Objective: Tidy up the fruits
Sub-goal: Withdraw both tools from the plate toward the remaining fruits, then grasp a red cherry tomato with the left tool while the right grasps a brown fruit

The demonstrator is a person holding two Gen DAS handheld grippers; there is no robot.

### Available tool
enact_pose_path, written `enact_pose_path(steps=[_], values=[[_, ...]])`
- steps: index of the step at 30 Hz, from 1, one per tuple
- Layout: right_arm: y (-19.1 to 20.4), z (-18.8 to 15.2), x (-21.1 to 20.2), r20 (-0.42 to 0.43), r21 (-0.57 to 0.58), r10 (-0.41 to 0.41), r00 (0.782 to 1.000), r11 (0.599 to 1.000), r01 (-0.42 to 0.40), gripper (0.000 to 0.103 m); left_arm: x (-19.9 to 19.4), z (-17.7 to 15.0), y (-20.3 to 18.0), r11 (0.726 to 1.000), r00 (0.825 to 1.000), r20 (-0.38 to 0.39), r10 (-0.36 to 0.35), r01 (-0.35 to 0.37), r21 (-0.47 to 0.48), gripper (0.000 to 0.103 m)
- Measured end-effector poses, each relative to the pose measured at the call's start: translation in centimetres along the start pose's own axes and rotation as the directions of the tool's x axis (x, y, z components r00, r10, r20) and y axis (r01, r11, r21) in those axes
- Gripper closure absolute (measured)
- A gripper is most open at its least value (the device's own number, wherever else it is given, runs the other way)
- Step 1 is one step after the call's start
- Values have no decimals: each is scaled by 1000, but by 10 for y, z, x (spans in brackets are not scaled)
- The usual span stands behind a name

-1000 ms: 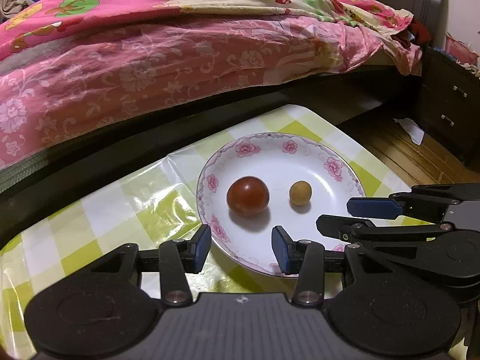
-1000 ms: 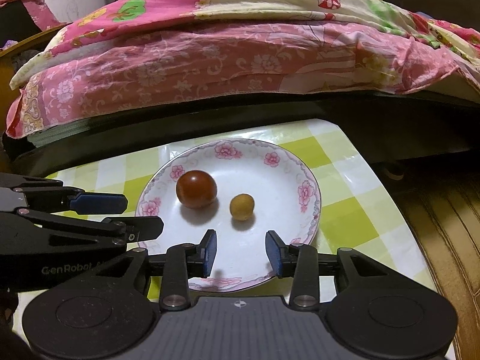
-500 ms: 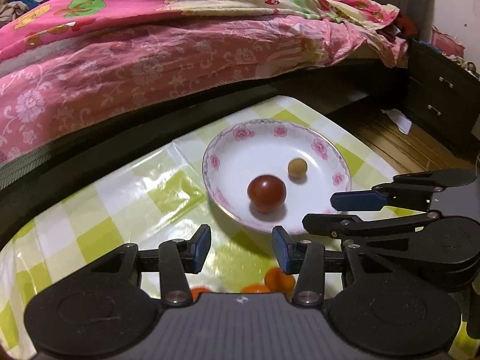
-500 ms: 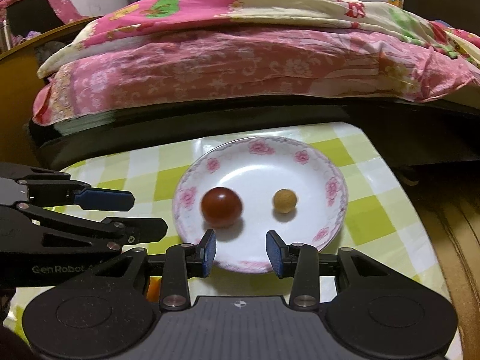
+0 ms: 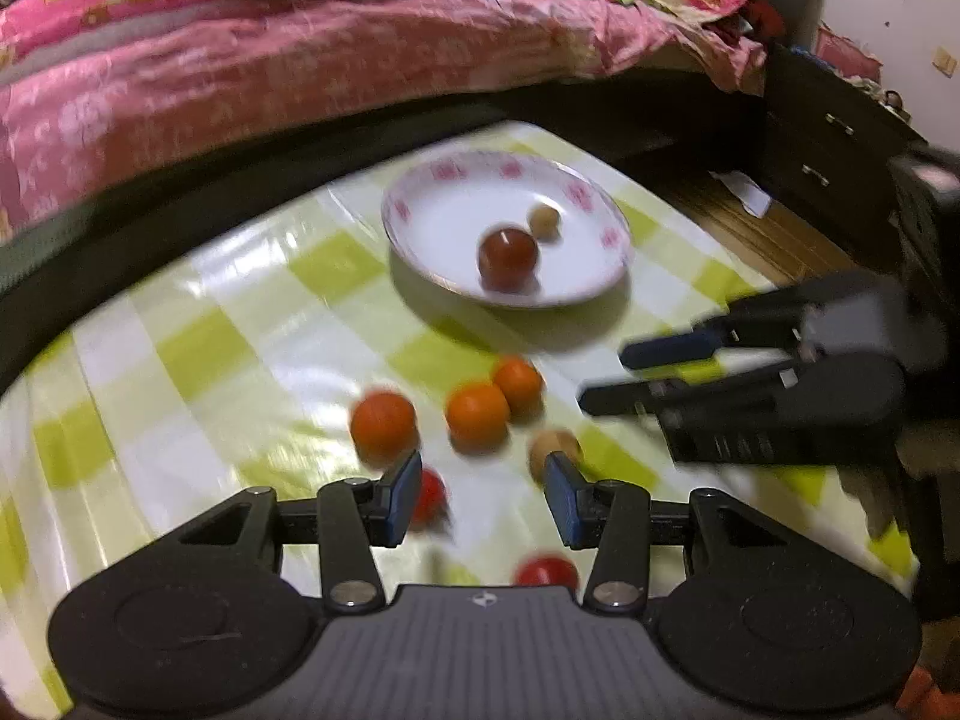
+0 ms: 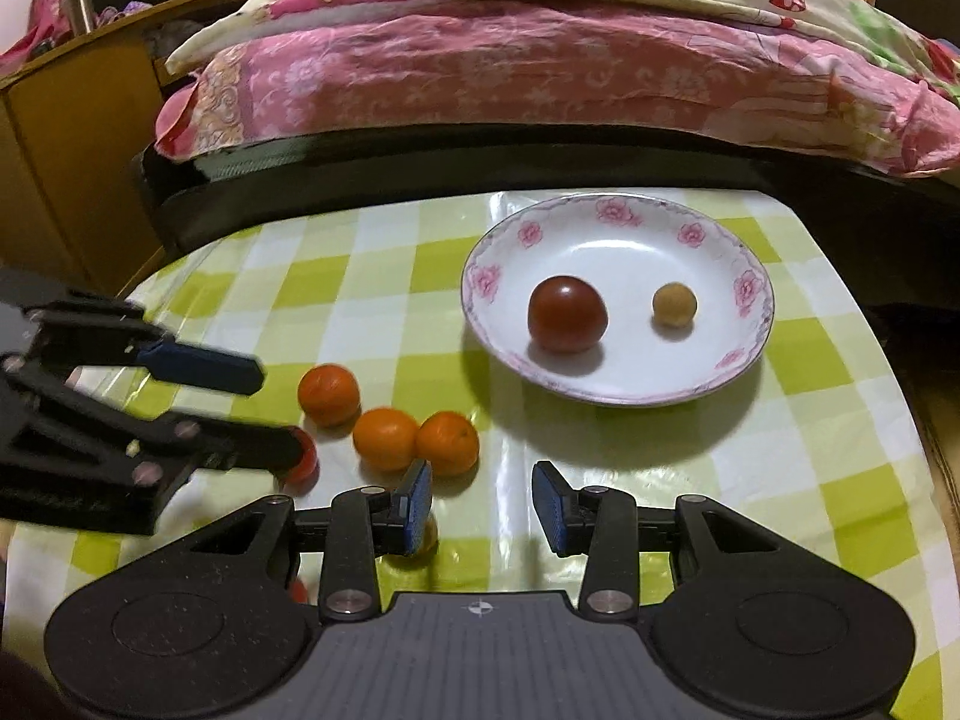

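Observation:
A white plate with pink flowers (image 6: 744, 288) (image 5: 576, 192) holds a dark red tomato (image 6: 567, 313) (image 5: 507, 258) and a small tan fruit (image 6: 674, 303) (image 5: 545, 221). Three oranges (image 6: 385, 438) (image 5: 477, 417) lie on the checked cloth in front of the plate. A small red fruit (image 5: 429, 495) and a tan fruit (image 5: 553, 449) lie by my left fingertips; another red one (image 5: 546, 570) lies below. My left gripper (image 5: 480, 498) is open and empty above them. My right gripper (image 6: 483, 504) is open and empty, just right of the oranges.
The small table has a green and white checked plastic cloth (image 6: 810, 450). A bed with pink bedding (image 6: 540, 60) runs along the far side. A wooden cabinet (image 6: 60, 138) stands at the left. A dark dresser (image 5: 840, 156) and wooden floor lie to the right.
Both grippers have pulled back from the plate toward the near side of the table. The oranges and small fruits have come into view. Both stay open.

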State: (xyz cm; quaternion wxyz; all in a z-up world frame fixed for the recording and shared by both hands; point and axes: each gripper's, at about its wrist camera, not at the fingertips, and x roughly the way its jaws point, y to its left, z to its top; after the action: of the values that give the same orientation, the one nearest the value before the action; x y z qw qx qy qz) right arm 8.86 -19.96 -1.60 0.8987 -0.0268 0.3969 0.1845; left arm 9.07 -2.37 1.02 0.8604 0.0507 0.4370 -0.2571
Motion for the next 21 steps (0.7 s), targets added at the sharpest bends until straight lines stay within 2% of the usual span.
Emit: enact_pose_path(steps=[4, 8, 15, 21], values=[[2, -3, -2, -8, 0, 2, 1000, 1000, -2, 67, 1, -18, -12, 1000, 1000, -26, -12, 13, 24, 51], [9, -6, -4, -16, -17, 17, 1000, 1000, -17, 67, 10, -32, -23, 998, 998, -57, 6, -2, 63, 51], [19, -9, -2, -24, -53, 45, 999, 998, -46, 63, 22, -39, -30, 996, 998, -61, 19, -13, 93, 53], [22, -12, 4, -45, -71, 64, 997, 995, -67, 63, 27, -46, -35, 992, 997, -67, 43, -35, 122, 58]])
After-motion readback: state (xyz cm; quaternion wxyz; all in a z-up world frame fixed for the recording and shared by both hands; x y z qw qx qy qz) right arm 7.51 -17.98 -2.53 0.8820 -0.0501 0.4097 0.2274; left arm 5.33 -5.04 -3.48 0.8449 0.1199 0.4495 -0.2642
